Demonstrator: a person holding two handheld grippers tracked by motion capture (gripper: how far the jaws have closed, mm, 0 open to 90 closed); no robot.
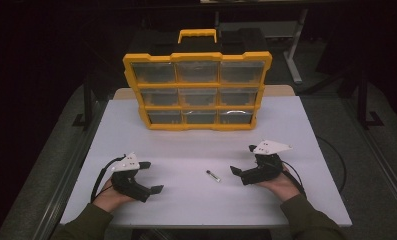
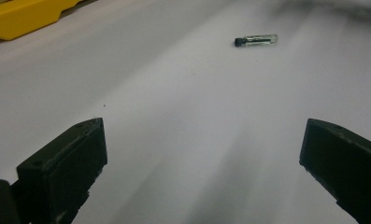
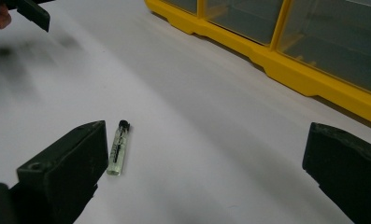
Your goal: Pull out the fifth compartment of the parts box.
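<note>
Plainly, both grippers rest low over the white bench (image 1: 196,200) with their fingers spread wide apart and nothing between them. One small glass vial (image 1: 213,175) with a dark cap lies flat on the bench between the two grippers, nearer the right gripper (image 1: 242,161). In the right gripper view the vial (image 3: 118,148) sits just beside that gripper's left-hand finger (image 3: 66,168), slightly ahead of its tip and not touching it, dark cap pointing away. In the left gripper view the vial (image 2: 256,40) lies well ahead of the fingers (image 2: 64,163) and off toward the right-hand one, with bare bench all the way across to it.

The left gripper (image 1: 153,176) has open surface ahead and to both sides; the near bench edge runs close behind both hands. One yellow organizer case (image 1: 197,90) stands upright at the far side of the bench, well apart from both sets of fingers, showing nine clear drawers in three rows of three and one yellow handle (image 1: 197,34) on top. A broad strip of free bench separates its base from the vial.
</note>
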